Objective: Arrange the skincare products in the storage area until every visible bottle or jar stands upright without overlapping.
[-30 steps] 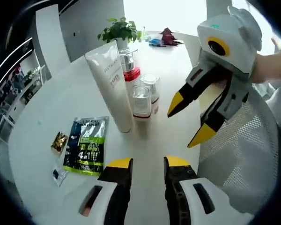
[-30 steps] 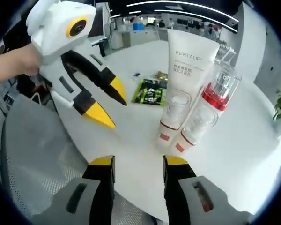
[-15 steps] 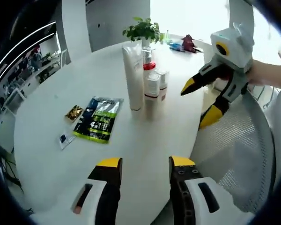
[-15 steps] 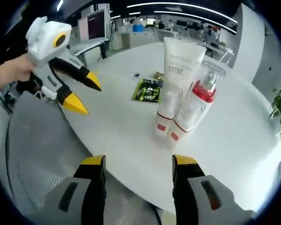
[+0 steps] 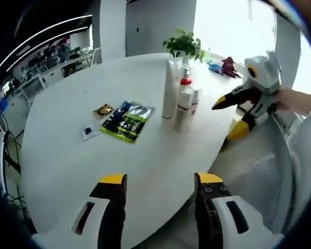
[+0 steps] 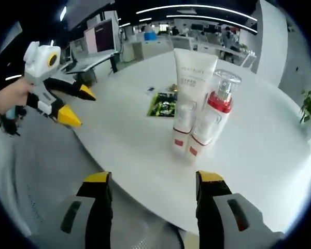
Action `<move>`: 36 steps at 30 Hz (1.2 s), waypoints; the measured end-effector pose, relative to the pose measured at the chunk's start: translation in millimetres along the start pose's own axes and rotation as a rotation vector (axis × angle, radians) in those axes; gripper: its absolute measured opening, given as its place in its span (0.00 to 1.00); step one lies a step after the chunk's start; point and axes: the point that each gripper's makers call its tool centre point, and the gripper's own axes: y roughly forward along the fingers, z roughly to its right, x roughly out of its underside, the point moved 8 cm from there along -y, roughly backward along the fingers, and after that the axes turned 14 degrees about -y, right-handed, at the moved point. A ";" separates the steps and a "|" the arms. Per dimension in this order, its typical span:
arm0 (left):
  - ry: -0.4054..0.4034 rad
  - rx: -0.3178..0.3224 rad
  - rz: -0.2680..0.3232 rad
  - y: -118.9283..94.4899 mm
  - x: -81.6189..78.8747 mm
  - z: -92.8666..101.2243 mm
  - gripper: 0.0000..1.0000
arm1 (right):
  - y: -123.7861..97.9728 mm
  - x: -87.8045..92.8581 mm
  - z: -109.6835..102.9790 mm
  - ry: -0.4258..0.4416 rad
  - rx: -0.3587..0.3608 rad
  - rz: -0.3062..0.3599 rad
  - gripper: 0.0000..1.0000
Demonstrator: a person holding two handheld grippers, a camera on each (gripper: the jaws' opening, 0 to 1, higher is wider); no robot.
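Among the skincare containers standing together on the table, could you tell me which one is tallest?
The white tube with printed lettering is tallest; it rises above the red-collared pump bottle and the small clear-lidded bottle beside it.

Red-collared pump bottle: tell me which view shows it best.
The right gripper view: the red-collared pump bottle stands close and large, with its clear cap and red base band plain. In the left gripper view it is small and far off beside the white tube.

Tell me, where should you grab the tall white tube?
Probably around the middle of the tall white tube, coming from its open side facing the green packet. It stands upright on its cap, and small bottles crowd the other side.
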 end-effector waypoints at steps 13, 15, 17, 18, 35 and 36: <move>-0.150 -0.086 0.047 -33.3 30.7 -17.6 0.62 | -6.8 4.9 -5.2 0.050 -0.005 0.047 0.75; -0.168 -0.089 0.049 -35.8 33.5 -18.8 0.63 | -7.1 6.8 -2.9 0.070 0.011 0.037 0.79; -0.183 -0.090 0.052 -38.1 36.5 -19.0 0.66 | -7.6 7.2 -2.4 0.073 0.024 0.040 0.84; -0.188 -0.091 0.054 -39.4 38.1 -20.7 0.67 | -7.9 7.3 -2.3 0.079 0.029 0.040 0.87; -0.209 -0.077 0.091 -39.9 40.4 -19.2 0.82 | -10.2 6.1 -1.3 0.102 0.038 0.104 0.99; -0.207 -0.076 0.089 -40.2 39.9 -18.2 0.83 | -10.5 6.1 -1.2 0.104 0.038 0.108 0.99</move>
